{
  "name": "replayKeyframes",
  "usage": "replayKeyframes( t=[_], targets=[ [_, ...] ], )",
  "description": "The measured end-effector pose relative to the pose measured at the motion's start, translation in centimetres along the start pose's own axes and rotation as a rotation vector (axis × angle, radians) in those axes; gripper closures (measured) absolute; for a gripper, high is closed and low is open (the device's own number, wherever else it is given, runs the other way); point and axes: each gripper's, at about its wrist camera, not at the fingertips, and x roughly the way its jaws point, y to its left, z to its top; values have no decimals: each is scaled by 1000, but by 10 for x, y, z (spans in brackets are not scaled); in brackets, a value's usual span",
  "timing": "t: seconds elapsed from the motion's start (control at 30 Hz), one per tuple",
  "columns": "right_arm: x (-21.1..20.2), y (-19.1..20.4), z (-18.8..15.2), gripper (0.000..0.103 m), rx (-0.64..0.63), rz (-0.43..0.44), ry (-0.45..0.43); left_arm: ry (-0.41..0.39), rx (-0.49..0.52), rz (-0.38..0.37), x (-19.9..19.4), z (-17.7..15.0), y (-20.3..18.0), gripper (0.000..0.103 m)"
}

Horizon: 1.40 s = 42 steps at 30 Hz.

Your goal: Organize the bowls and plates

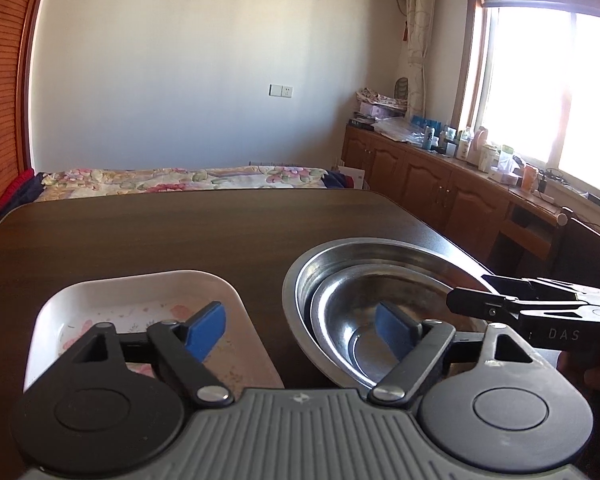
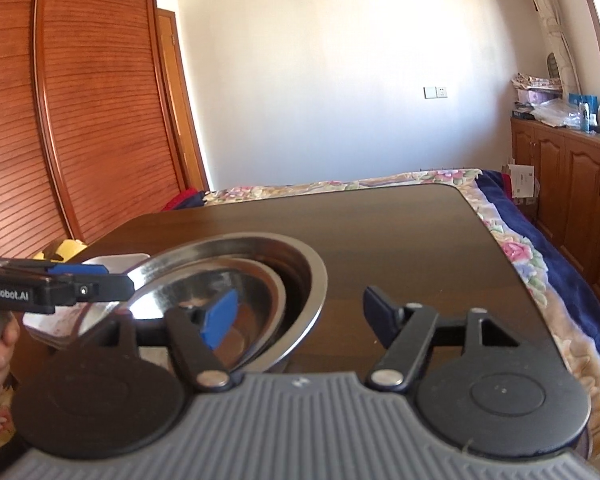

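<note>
Nested steel bowls sit on the dark table: a large outer bowl (image 1: 340, 252) with a smaller bowl (image 1: 348, 312) inside it. A white rectangular plate with flower print (image 1: 140, 292) lies to their left. My left gripper (image 1: 300, 330) is open and empty, above the gap between plate and bowls. My right gripper (image 2: 300, 316) is open and empty, its left finger over the bowls' right side (image 2: 300, 272). The right gripper also shows in the left wrist view (image 1: 472, 300), and the left gripper in the right wrist view (image 2: 100, 280). The white plate shows behind it (image 2: 116, 262).
The dark wooden table (image 1: 180, 232) stands beside a bed with a floral cover (image 1: 180, 178). A wooden wardrobe (image 2: 80, 120) is on the left. A cluttered cabinet (image 1: 460, 184) runs under the window on the right. A yellow thing (image 2: 66, 249) lies past the table's left edge.
</note>
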Motion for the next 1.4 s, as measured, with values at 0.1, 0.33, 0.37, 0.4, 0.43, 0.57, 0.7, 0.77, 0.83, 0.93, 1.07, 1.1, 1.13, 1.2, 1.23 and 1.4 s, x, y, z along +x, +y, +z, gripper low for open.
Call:
replayKeyframes(
  t=[0.1, 0.33, 0.37, 0.4, 0.43, 0.57, 0.7, 0.77, 0.83, 0.93, 1.07, 1.1, 1.13, 1.2, 1.23, 1.4],
  targets=[
    [0, 0, -1, 22, 12, 2, -6, -4, -2, 8, 0, 0, -1, 14],
    [1, 2, -2, 9, -3, -34, -7, -9, -14, 4, 1, 1, -2, 13],
    [1, 2, -3, 9, -2, -37, -7, -7, -12, -3, 1, 0, -3, 13],
    [2, 2, -3, 9, 0, -35, -4, -4, -7, -7, 1, 0, -4, 13],
    [2, 1, -3, 9, 3, -30, -4, -1, -3, -8, 1, -1, -4, 13],
    [2, 1, -5, 9, 9, -28, -8, 8, 5, -7, 2, -2, -7, 14],
    [3, 0, -5, 9, 29, -3, -5, 10, 0, -20, 3, -2, -8, 18],
    [3, 0, -5, 10, 39, 13, -5, 16, -1, -26, 3, -2, -9, 28],
    [3, 1, -5, 12, 47, 30, -6, 18, 4, -28, 4, -2, -10, 34],
    [4, 2, -6, 26, 55, 44, -5, 23, 1, -39, 4, -3, -10, 43],
    [6, 3, -7, 45, 67, 54, 3, 39, -8, -48, 7, -5, -10, 51],
    [6, 2, -8, 48, 71, 54, 1, 42, -7, -47, 7, -6, -10, 53],
    [6, 2, -8, 52, 72, 54, 0, 45, -5, -48, 8, -7, -12, 56],
    [5, 3, -8, 56, 69, 52, -3, 43, 1, -48, 8, -8, -13, 59],
    [6, 3, -8, 57, 66, 51, -4, 42, 4, -44, 7, -7, -14, 59],
    [4, 5, -7, 59, 48, 40, -14, 42, 4, -41, 7, -7, -16, 62]
  ],
)
